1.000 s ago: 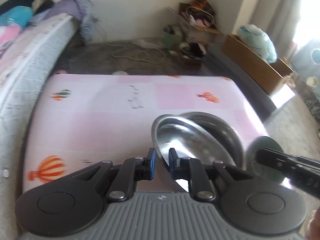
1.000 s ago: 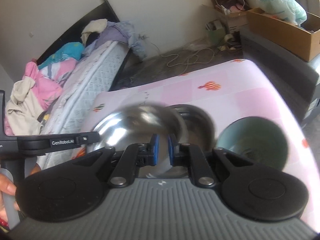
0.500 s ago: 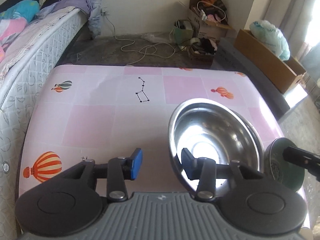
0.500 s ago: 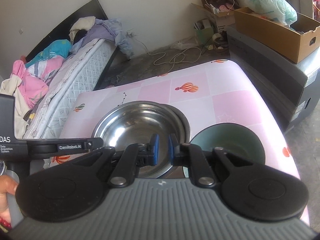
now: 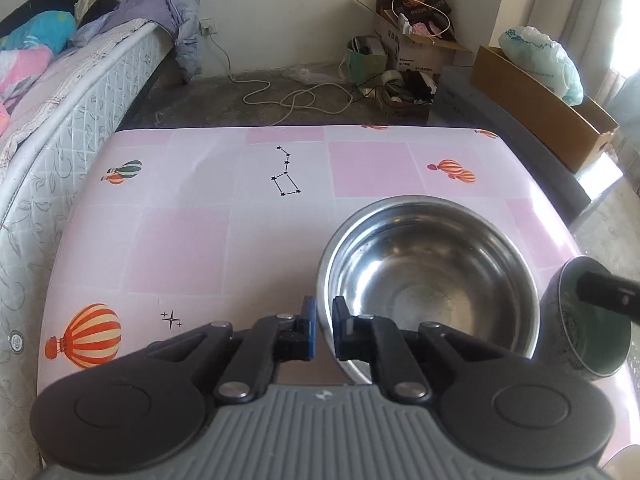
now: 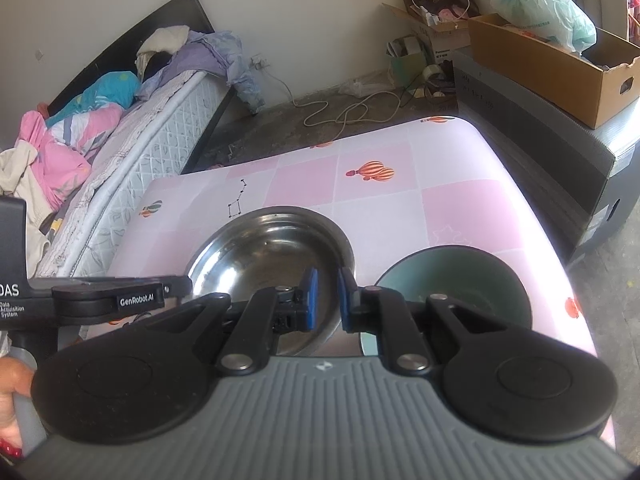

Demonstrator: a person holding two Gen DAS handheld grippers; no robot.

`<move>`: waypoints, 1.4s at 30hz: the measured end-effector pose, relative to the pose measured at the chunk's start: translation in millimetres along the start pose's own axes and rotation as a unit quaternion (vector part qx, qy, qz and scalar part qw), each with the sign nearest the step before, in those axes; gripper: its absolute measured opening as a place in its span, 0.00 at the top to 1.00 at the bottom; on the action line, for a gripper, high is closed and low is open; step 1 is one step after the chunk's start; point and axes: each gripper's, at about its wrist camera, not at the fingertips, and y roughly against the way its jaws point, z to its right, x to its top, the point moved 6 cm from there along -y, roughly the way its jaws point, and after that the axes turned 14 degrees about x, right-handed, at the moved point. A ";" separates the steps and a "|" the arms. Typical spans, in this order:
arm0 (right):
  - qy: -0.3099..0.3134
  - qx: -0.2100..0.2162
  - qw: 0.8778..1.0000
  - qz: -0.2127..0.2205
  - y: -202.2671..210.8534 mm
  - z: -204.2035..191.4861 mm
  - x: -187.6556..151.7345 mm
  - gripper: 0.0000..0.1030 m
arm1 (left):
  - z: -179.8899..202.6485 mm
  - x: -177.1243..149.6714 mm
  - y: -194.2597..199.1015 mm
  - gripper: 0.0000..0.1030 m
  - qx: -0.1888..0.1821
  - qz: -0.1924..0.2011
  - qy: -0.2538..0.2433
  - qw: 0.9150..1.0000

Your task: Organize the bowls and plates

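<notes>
Two shiny steel bowls point(image 5: 432, 280) sit nested on the right half of the pink table point(image 5: 200, 240); the lower one shows only as a second rim at the back. My left gripper point(image 5: 325, 330) is shut on the near-left rim of the steel bowl, one pad inside and one outside. In the right wrist view its tip point(image 6: 186, 286) meets the left rim of the steel bowls point(image 6: 264, 256). A dark green bowl point(image 6: 472, 276) stands upright just right of them. My right gripper point(image 6: 325, 300) is shut and empty, hovering between the two; its finger point(image 5: 600, 294) crosses the green bowl point(image 5: 592, 348).
The table's left and far parts carry only printed balloons. A bed point(image 5: 60, 100) runs along the left edge. Cardboard boxes point(image 5: 540, 92) and a dark case stand to the right, and a white cable point(image 5: 296, 100) lies on the floor beyond. A hand point(image 6: 12, 392) holds the left gripper's handle.
The left gripper carried a tilted steel bowl, set it down level in the other steel bowl, let go, then closed on its rim again. The right gripper stayed shut.
</notes>
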 end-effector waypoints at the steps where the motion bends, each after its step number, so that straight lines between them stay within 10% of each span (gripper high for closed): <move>1: 0.000 -0.001 1.000 0.000 -0.7 0.4 -0.2 0.89 | -2.2 0.0 0.9 0.89 -0.003 -0.001 0.005 1.000; 11: 0.003 0.002 1.000 -0.015 -12.4 4.0 5.7 0.88 | -22.6 -1.4 1.5 0.84 -0.025 -0.028 0.032 0.999; 16: 0.038 -0.012 0.998 -0.049 -36.3 -0.6 22.8 0.72 | -17.3 -12.3 -7.2 0.74 -0.049 -0.052 0.032 0.997; 31: 0.033 0.015 0.986 -0.160 -101.5 -19.9 27.3 0.78 | -24.2 -18.3 -16.8 0.85 -0.116 -0.082 0.076 0.987; 42: 0.097 -0.081 0.984 -0.128 -105.1 -16.1 56.2 0.63 | -42.0 -15.3 -19.2 0.79 -0.119 -0.084 0.098 0.985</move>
